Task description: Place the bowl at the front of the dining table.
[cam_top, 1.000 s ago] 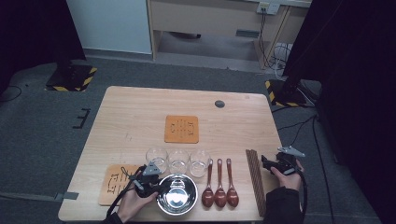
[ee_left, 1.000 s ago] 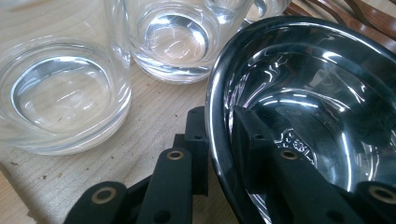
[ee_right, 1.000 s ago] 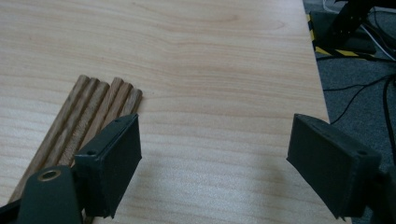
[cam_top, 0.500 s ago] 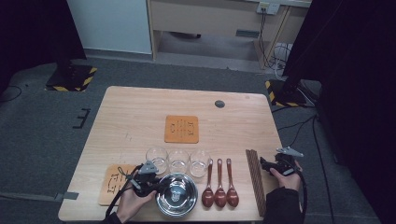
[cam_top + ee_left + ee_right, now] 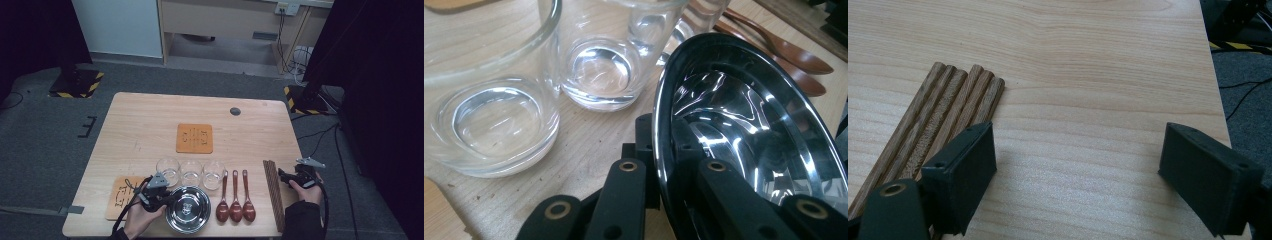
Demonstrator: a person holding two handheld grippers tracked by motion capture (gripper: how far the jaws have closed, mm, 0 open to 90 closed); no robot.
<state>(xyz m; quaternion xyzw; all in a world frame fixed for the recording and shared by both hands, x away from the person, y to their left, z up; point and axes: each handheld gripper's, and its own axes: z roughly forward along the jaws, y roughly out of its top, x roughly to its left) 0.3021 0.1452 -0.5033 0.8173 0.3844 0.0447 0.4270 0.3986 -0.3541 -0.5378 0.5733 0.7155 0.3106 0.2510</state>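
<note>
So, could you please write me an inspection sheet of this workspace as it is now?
Surface: wooden table, far half mostly bare.
Job's things: steel bowl at the near edge, rim clamped; three glasses in a row behind it.
Clutter: three wooden spoons; bundle of chopsticks; orange mat mid-table; second mat near left; dark round spot near the far edge.
Grippers: left gripper shut on the bowl's rim; right gripper open, beside the chopsticks' ends.
Cables: black cable trailing from the right gripper; more on the floor.
Surroundings: grey floor, cabinet behind, yellow-black striped stand bases.
</note>
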